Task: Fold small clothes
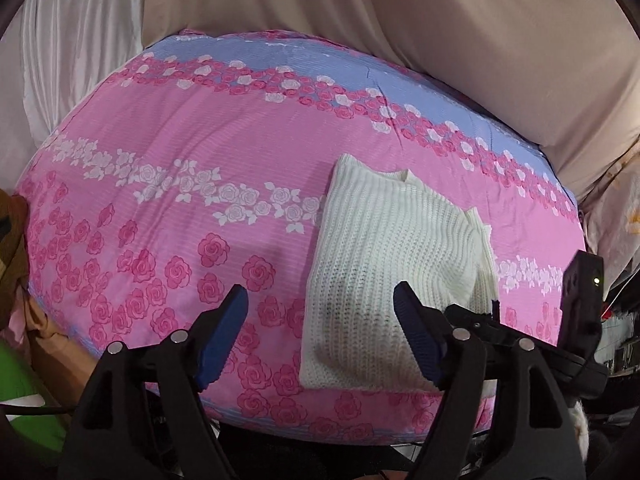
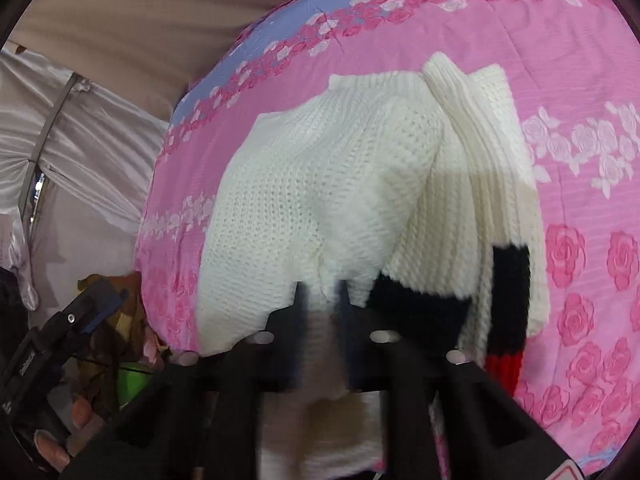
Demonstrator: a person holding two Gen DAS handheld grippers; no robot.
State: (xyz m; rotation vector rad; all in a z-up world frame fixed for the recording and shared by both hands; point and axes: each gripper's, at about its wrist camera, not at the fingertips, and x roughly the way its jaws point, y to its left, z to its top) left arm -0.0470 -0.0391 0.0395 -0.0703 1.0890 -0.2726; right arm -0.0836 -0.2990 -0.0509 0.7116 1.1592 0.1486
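My left gripper [image 1: 320, 336] fingers spread wide, nothing between them, hovering over the near edge of the bed [image 1: 168, 152]; right blue pad [image 1: 416, 340] sits above the white knit sweater [image 1: 384, 264], at 1 o'clock from my left fingers; sweater folded flat on the pink rose bedsheet, toward the bed's right side; my right gripper [image 2: 320, 300] blurred, fingers close together pinching the sweater's near edge; black and red sleeve band [image 2: 508, 304] at 3 o'clock of those fingers; beige curtain [image 1: 440, 20] behind the bed.
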